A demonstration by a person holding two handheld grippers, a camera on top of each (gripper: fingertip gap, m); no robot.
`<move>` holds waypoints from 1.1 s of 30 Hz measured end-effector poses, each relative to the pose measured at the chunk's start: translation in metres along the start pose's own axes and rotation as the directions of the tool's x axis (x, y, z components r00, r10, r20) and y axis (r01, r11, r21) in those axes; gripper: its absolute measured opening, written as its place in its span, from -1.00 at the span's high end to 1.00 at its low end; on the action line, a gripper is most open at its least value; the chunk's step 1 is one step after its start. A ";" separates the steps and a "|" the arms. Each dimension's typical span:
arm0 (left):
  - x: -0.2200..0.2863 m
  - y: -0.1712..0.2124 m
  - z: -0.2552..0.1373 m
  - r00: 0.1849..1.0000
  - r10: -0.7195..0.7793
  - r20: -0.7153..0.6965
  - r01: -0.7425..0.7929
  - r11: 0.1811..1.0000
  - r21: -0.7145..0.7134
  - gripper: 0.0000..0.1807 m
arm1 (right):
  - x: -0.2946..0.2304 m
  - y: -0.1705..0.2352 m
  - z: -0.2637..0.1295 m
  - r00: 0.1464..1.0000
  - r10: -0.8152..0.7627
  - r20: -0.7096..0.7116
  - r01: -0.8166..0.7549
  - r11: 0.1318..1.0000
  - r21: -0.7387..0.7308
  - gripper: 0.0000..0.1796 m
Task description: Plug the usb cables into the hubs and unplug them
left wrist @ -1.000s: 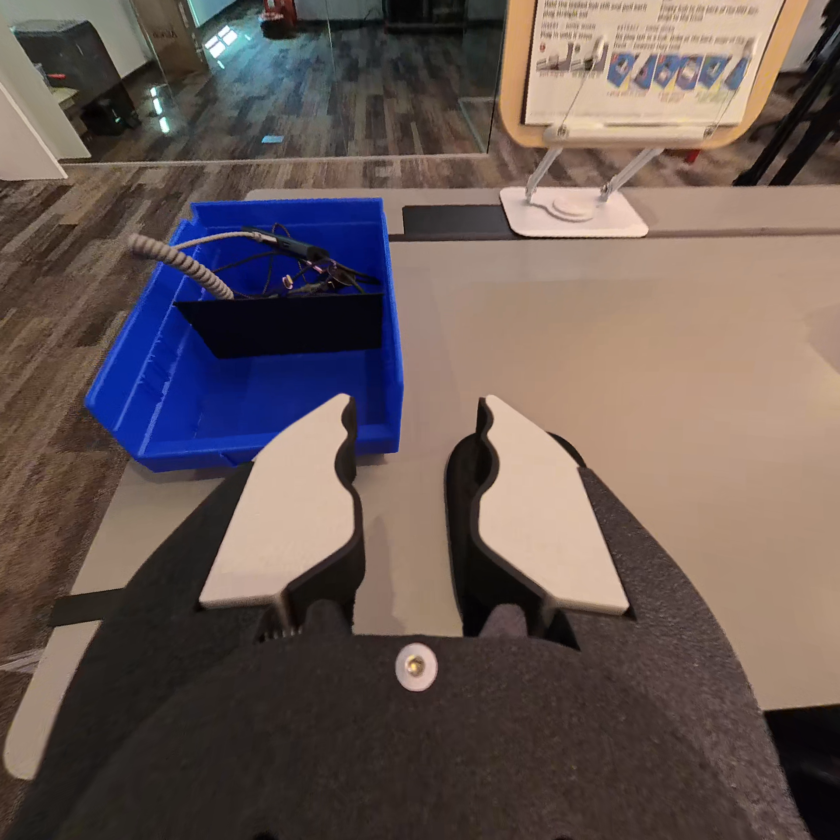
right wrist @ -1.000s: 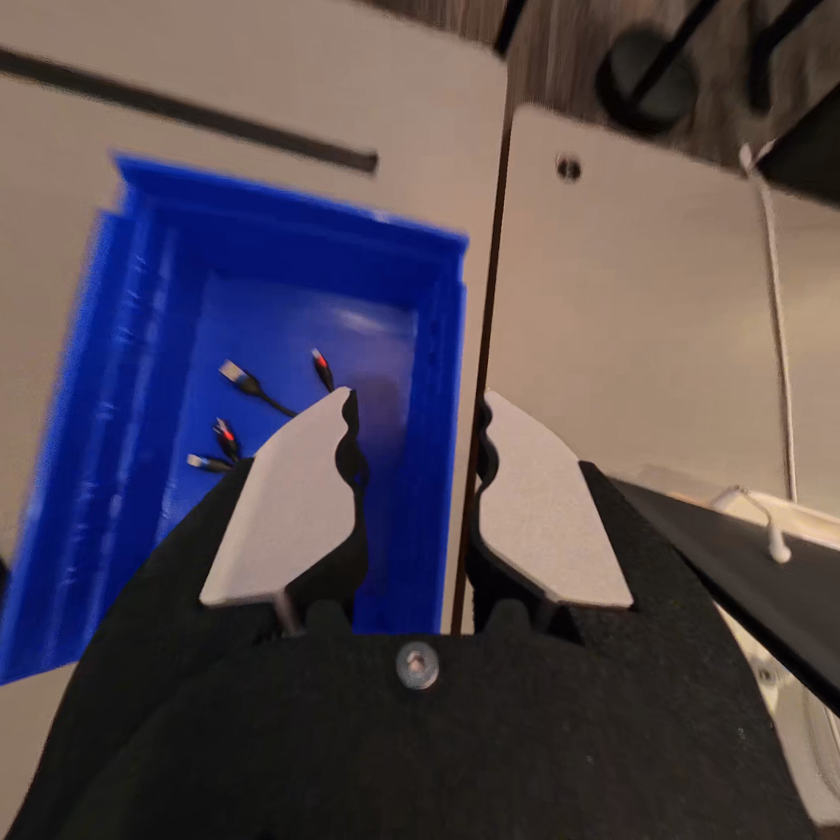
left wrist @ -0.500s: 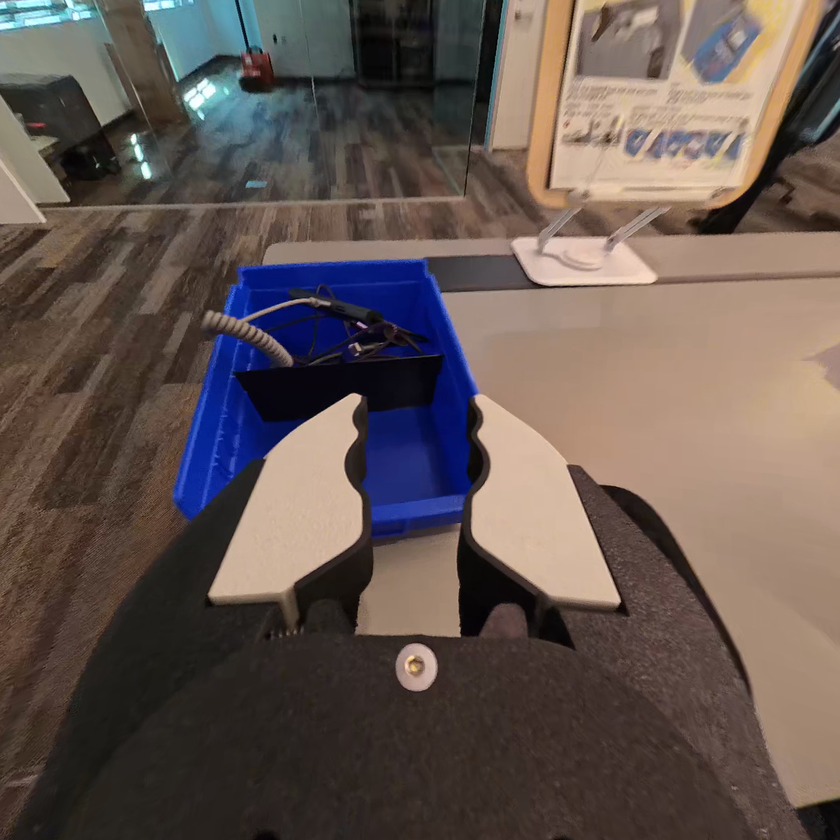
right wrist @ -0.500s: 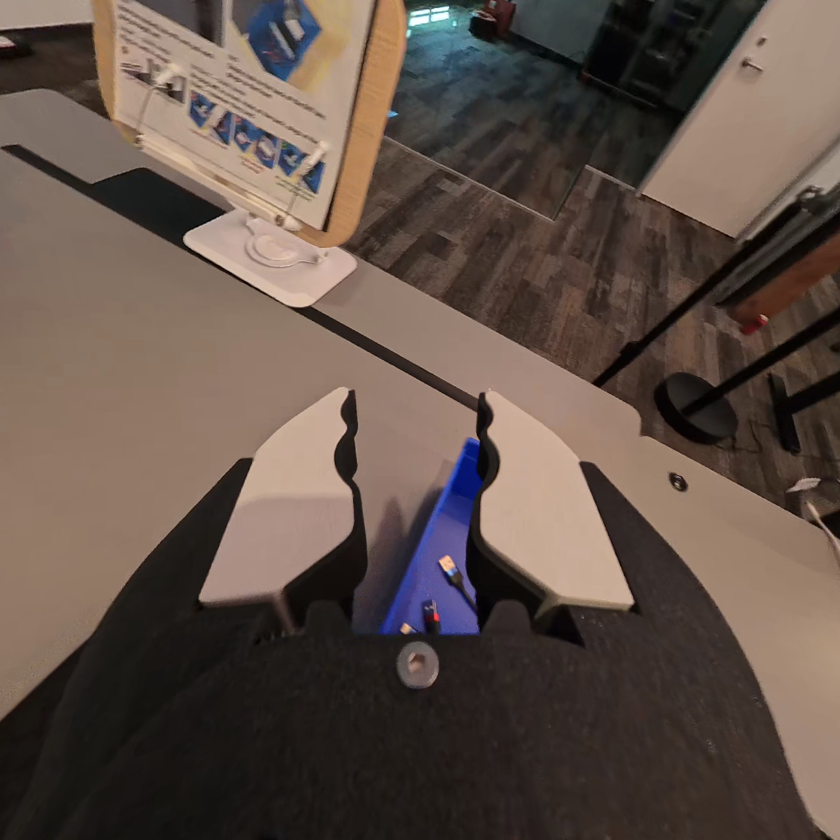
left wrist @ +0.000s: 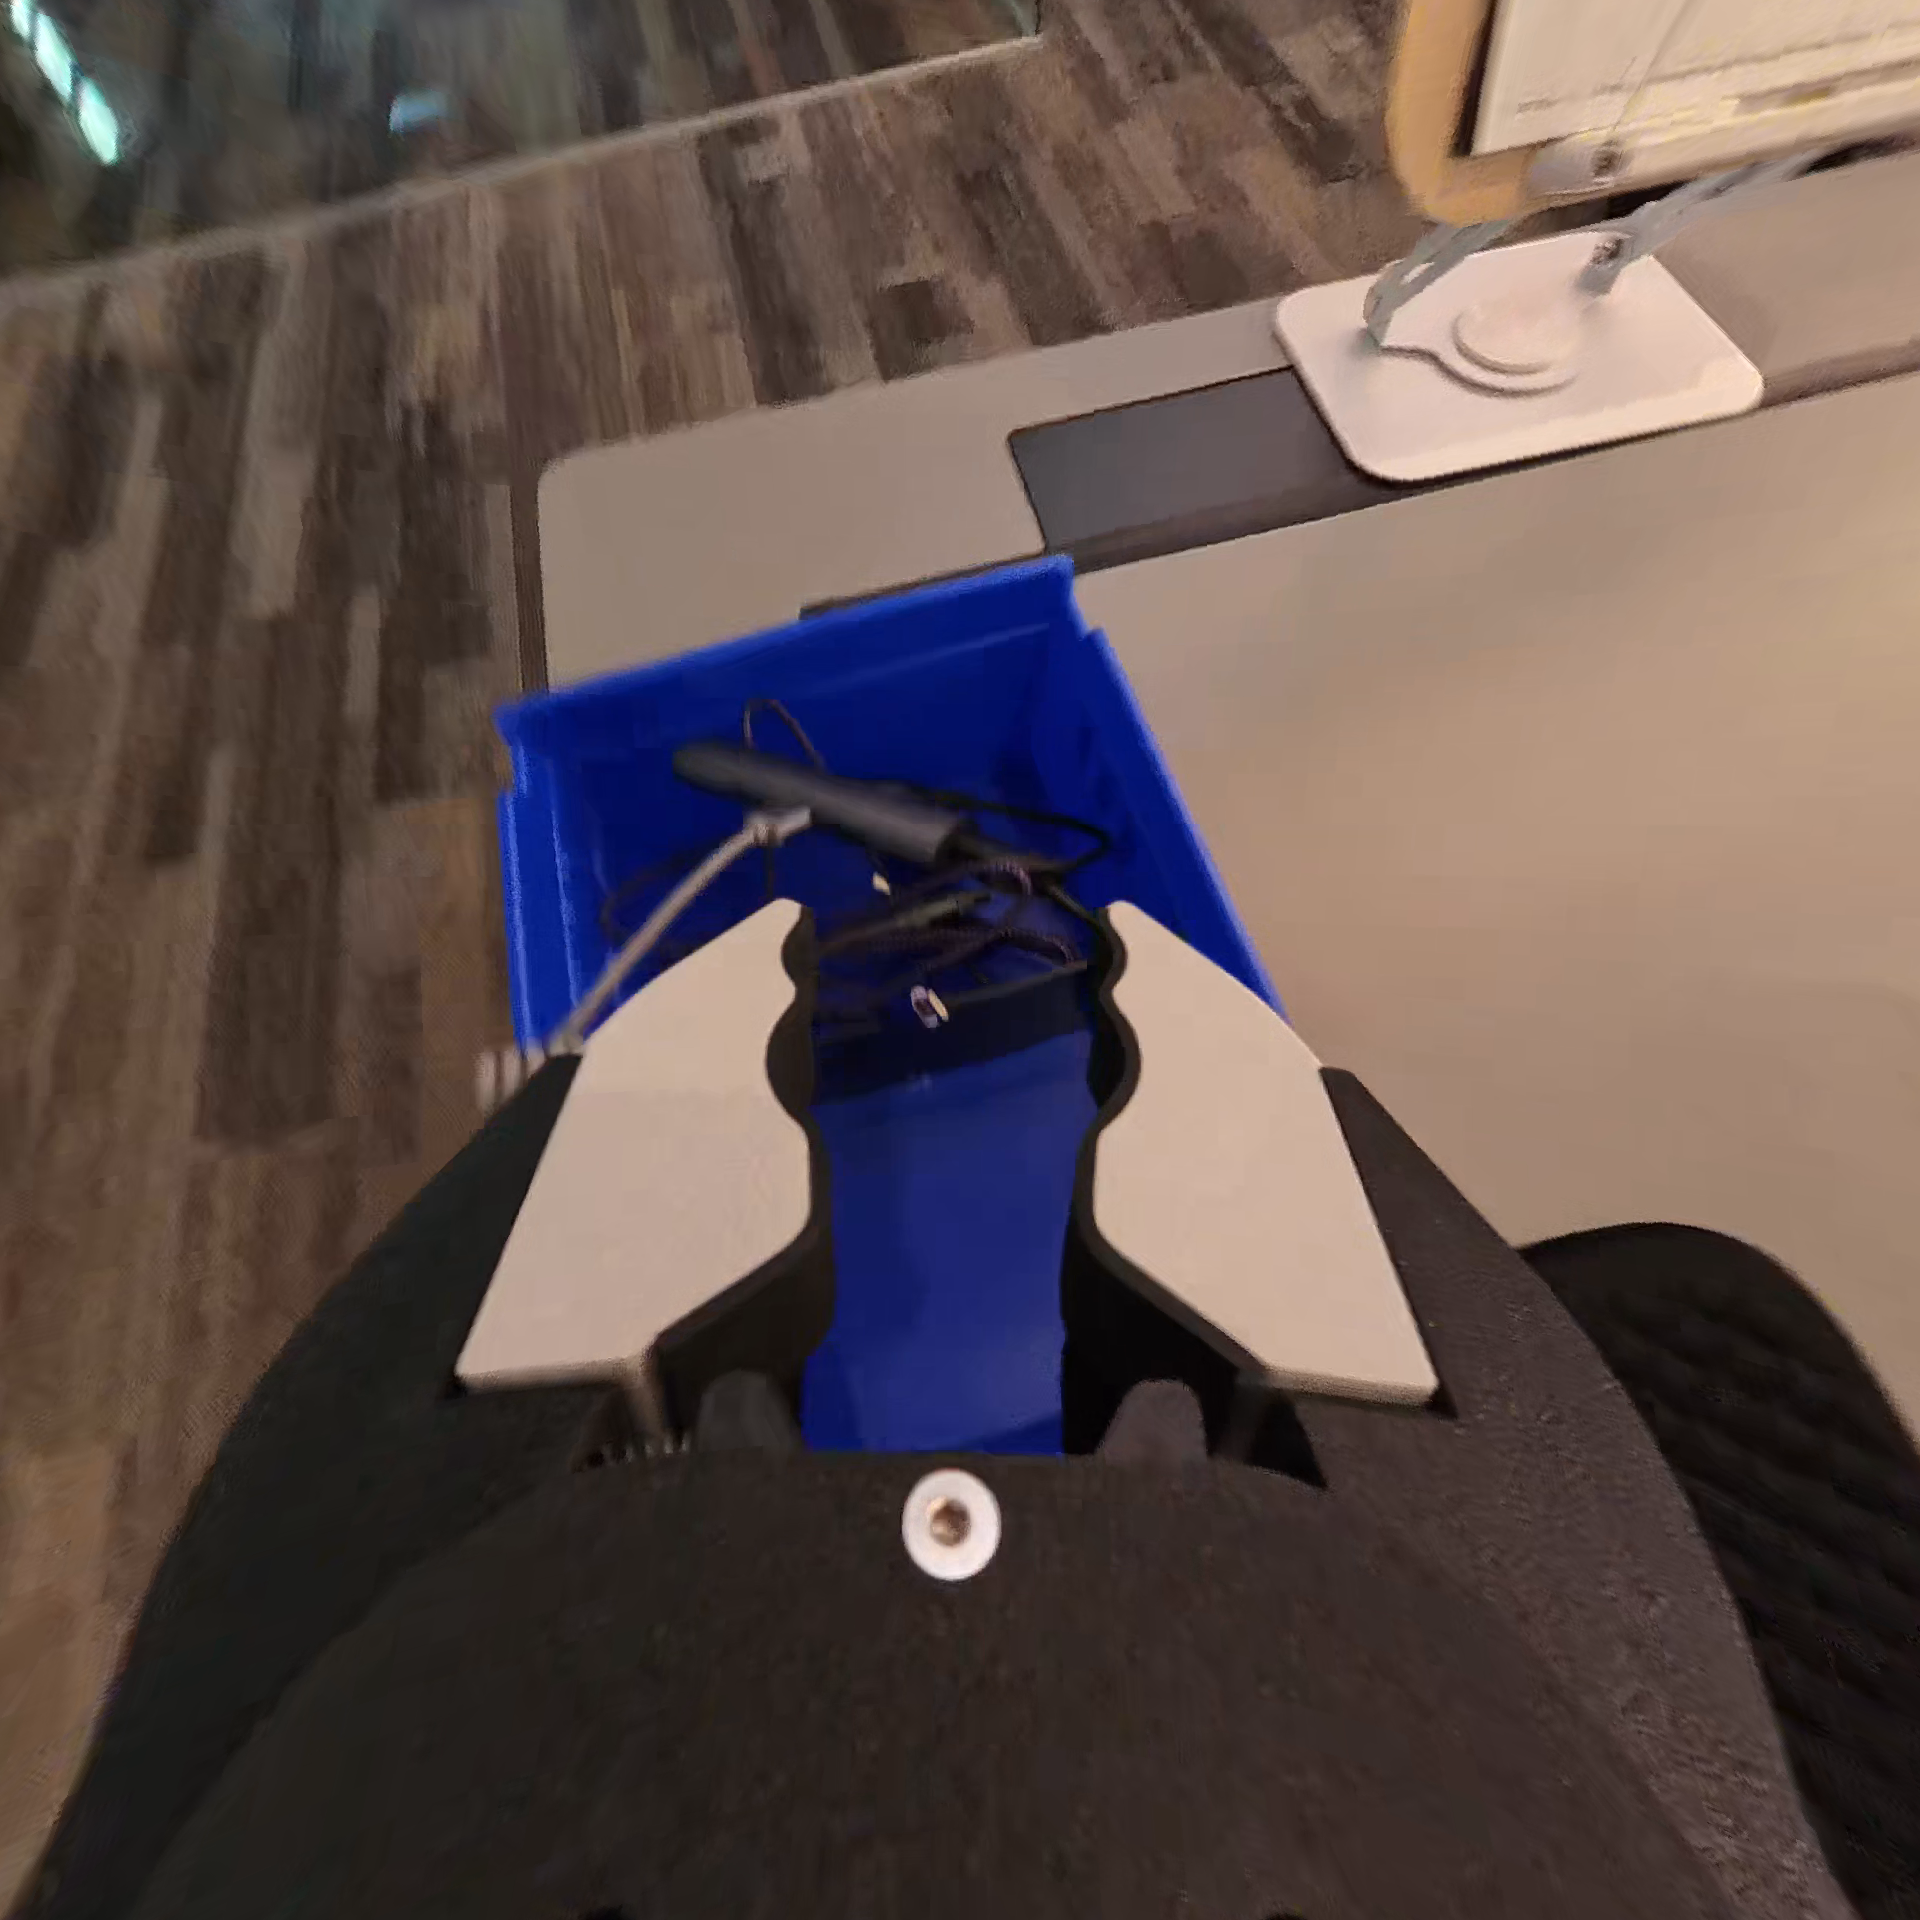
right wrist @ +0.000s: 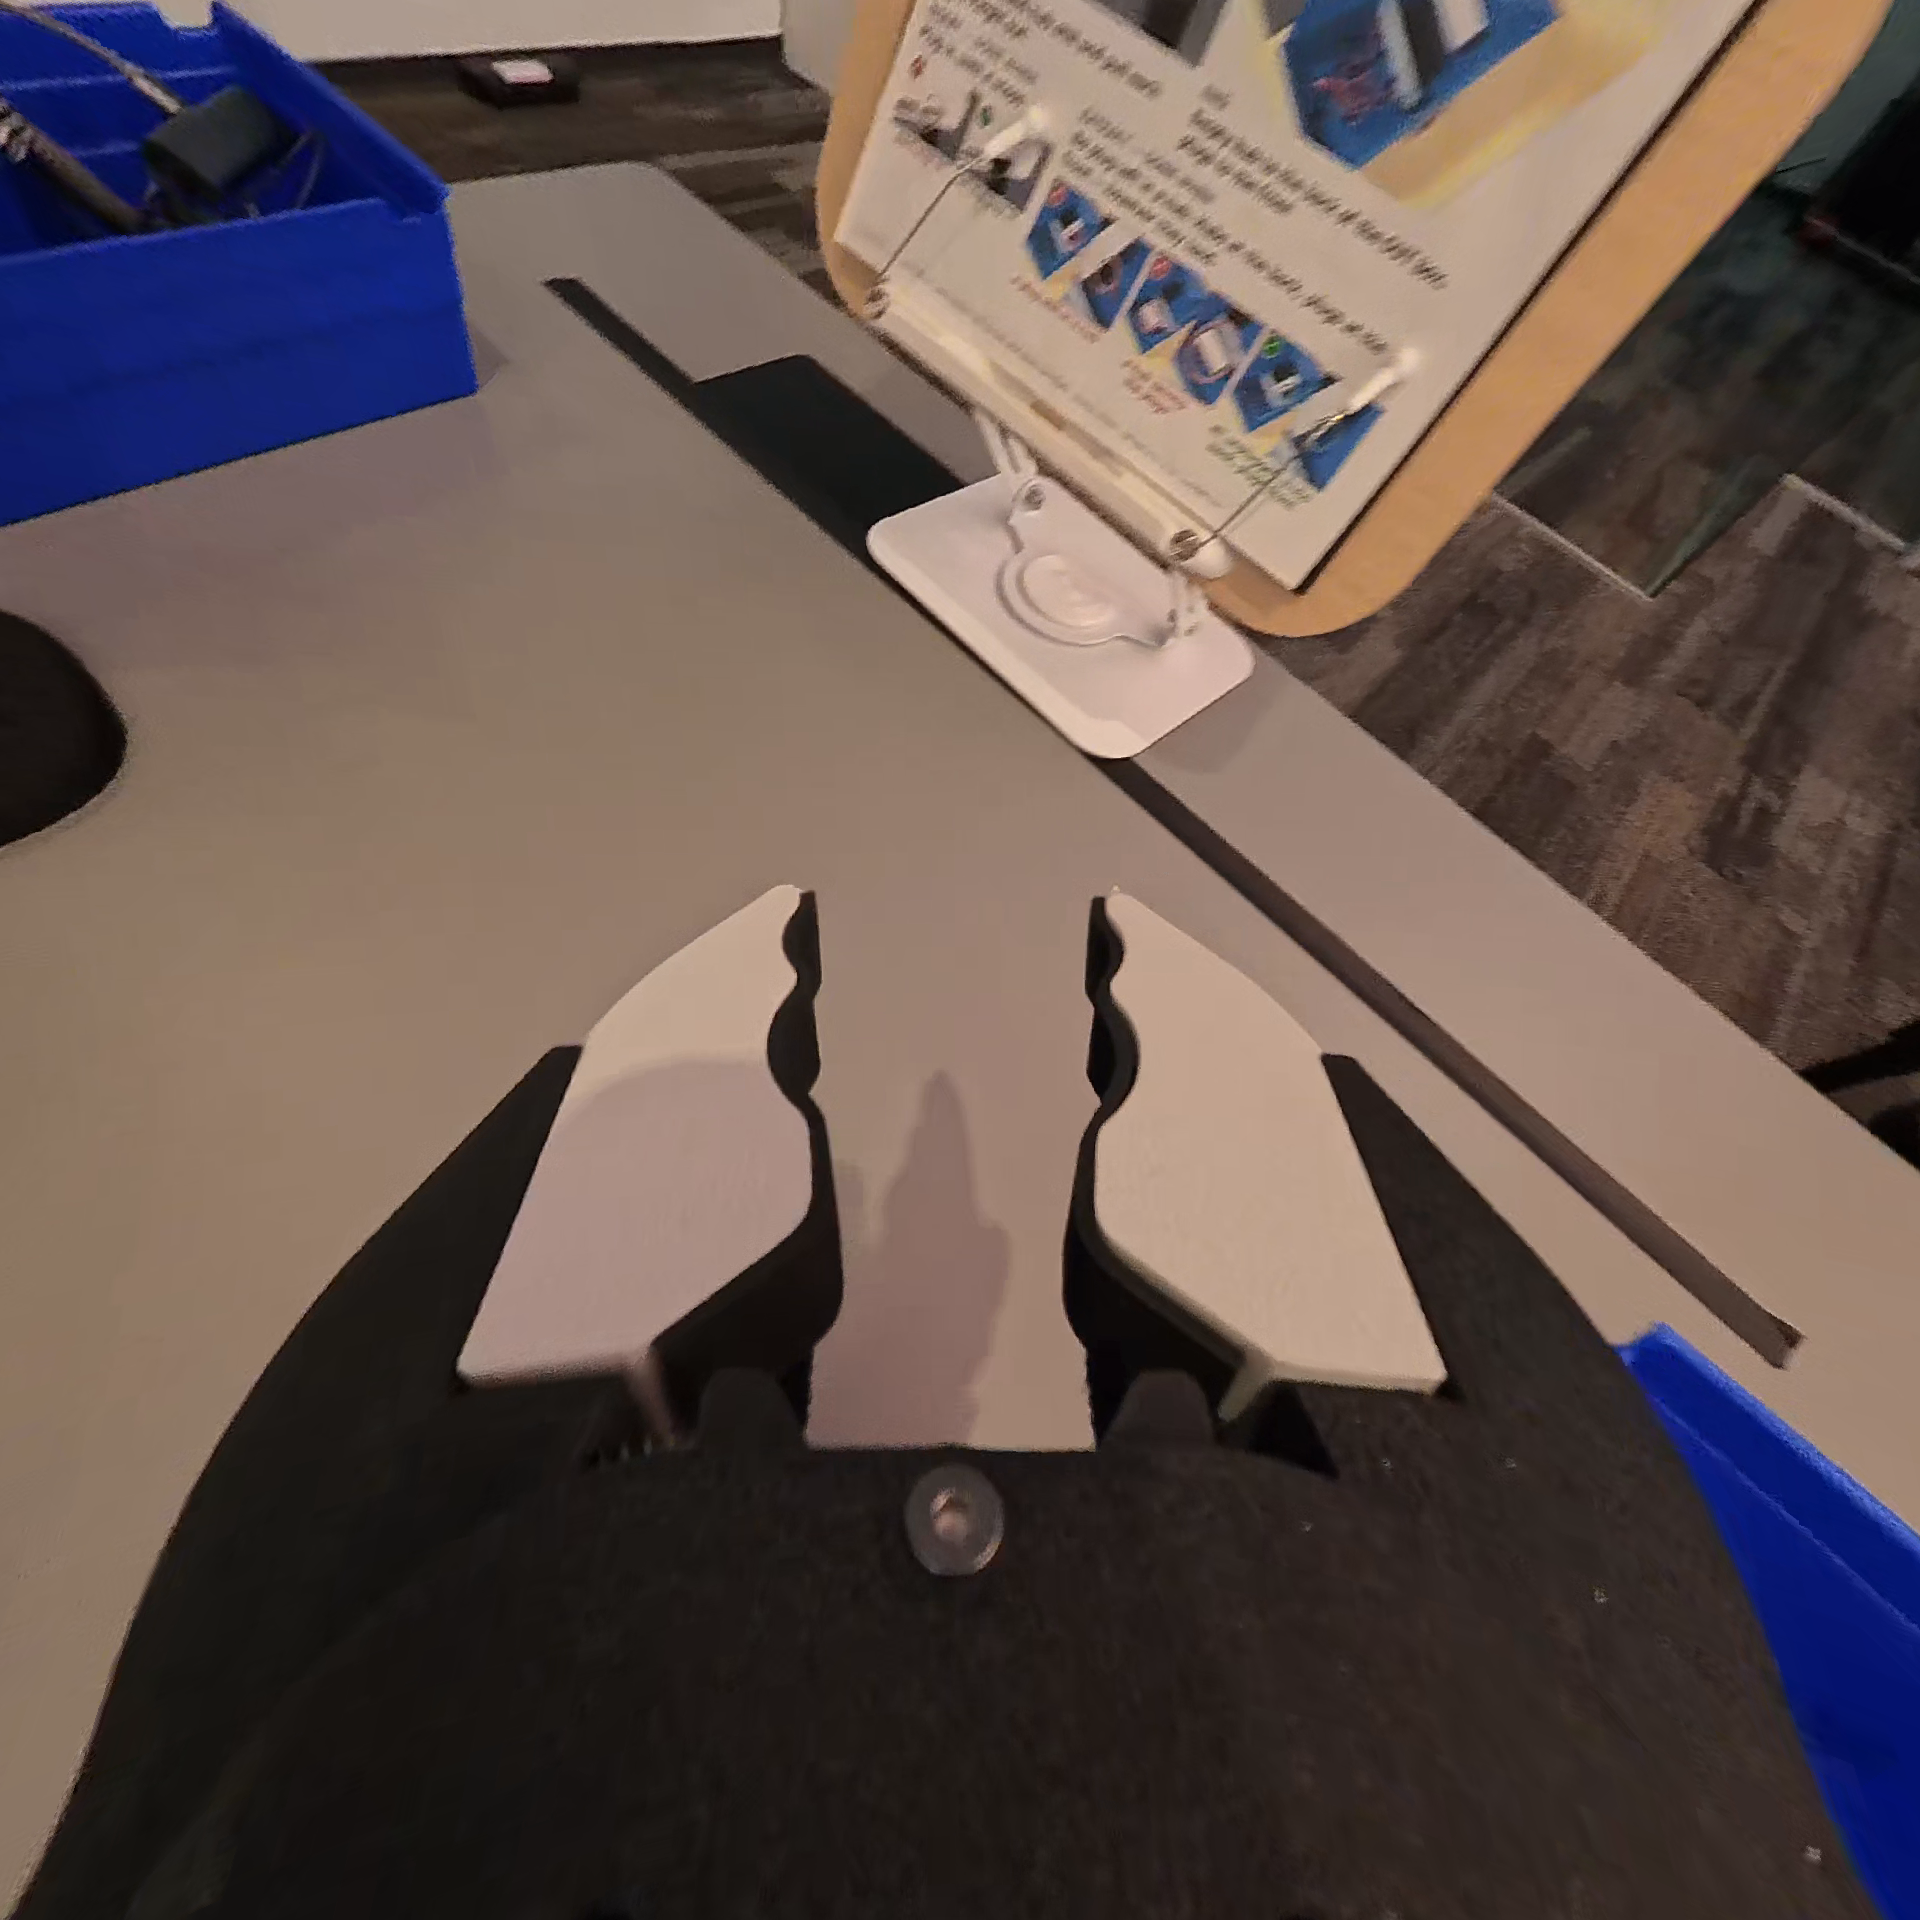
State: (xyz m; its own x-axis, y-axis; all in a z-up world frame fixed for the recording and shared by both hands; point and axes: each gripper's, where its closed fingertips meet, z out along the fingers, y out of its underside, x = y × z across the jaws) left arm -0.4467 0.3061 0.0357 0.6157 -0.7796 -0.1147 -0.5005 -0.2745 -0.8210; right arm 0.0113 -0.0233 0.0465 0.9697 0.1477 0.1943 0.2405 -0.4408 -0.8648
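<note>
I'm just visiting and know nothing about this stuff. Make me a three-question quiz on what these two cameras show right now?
1. True or false: the left gripper holds a cable.
2. What sits above the cables in the blue bin? A) a dark hub B) a cup C) a book
3. Fill in: the right gripper has only bare ____ between its jaws.

Key: 1 false, jaws open and empty. 2 A, the hub. 3 table.

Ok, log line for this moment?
left gripper: open, over blue bin, hub untouched | right gripper: open, over table
</note>
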 end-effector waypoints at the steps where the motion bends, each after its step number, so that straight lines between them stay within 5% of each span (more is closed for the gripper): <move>1: 0.000 -0.007 0.002 0.996 0.093 -0.005 -0.093 0.995 0.022 0.44 | -0.006 0.003 0.004 1.000 0.001 0.021 -0.001 1.000 -0.004 0.46; 5: -0.006 -0.002 0.017 0.875 0.484 0.013 -0.482 0.874 -0.060 0.47 | -0.027 0.014 0.015 0.992 0.044 0.121 -0.043 0.999 -0.006 0.46; 10: -0.022 0.019 0.048 0.712 0.703 -0.007 -0.687 0.694 -0.214 0.48 | -0.032 0.026 0.022 0.972 0.135 0.192 -0.141 0.990 0.018 0.47; 18: -0.036 0.034 0.083 0.559 0.823 -0.100 -0.807 0.512 -0.293 0.42 | -0.020 0.045 0.020 0.946 0.248 0.208 -0.260 0.965 0.031 0.53; 33: -0.044 0.047 0.115 0.476 0.865 -0.158 -0.851 0.409 -0.329 0.44 | -0.017 0.056 0.021 0.926 0.303 0.226 -0.324 0.944 0.065 0.54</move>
State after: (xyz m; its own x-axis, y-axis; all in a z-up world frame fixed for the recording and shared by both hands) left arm -0.4276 0.3925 -0.0626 -0.2360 -0.6980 -0.6761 -0.9288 0.3665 -0.0542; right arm 0.0076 -0.0318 -0.0149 0.9612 0.2033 -0.1863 -0.0902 -0.4064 -0.9093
